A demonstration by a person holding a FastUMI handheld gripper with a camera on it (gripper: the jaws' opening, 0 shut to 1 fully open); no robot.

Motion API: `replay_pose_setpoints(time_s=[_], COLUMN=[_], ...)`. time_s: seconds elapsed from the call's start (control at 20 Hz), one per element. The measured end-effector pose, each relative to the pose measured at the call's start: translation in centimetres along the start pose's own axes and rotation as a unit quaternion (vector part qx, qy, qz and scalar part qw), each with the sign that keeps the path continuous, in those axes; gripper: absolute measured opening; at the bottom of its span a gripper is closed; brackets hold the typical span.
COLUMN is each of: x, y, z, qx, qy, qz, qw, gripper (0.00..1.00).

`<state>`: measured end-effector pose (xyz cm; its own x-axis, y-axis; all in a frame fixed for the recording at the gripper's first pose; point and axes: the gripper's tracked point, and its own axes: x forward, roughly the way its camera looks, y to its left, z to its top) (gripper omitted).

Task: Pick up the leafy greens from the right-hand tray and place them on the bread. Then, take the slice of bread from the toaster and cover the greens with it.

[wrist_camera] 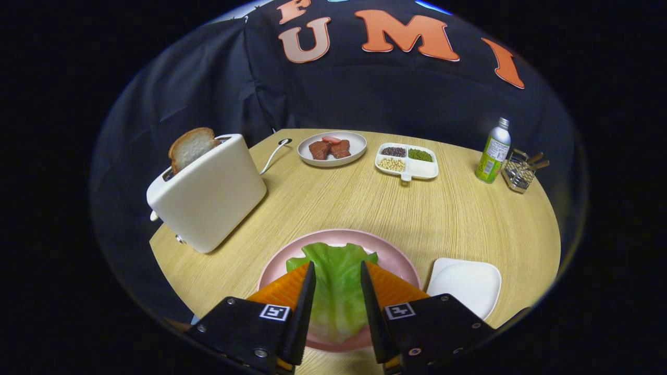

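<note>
We saw a staged kitchen booth: a black cloth wall [365, 99] backed a wooden table [338, 203] set with a toaster [208, 195], plates and a bottle [493, 152].

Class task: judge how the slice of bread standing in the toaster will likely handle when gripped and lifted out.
The bread slice stands tall out of the toaster, so it is probably easy to reach. It looks thin and porous: likely light, perhaps crushable. The gripper has its jaws apart, straddling the lettuce leaf.

Round pale-wood table [333, 203] against dark draped cloth wall [208, 94].
</note>
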<state>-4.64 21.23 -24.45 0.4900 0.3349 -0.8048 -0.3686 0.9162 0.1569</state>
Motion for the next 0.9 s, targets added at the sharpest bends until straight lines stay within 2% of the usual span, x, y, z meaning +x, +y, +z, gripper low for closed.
replay_pose_setpoints(time_s=[0.15, 0.35, 0.9], x=[-0.6, -1.2, -1.6], y=[0.9, 4.1, 12.9], z=[2.3, 5.4, 13.4], qx=[-0.006, -0.002, 0.016], qy=[-0.010, -0.016, -0.019], qz=[0.000, 0.030, 0.103], qw=[1.000, 0.999, 0.994], gripper=[0.68, 0.80, 0.89])
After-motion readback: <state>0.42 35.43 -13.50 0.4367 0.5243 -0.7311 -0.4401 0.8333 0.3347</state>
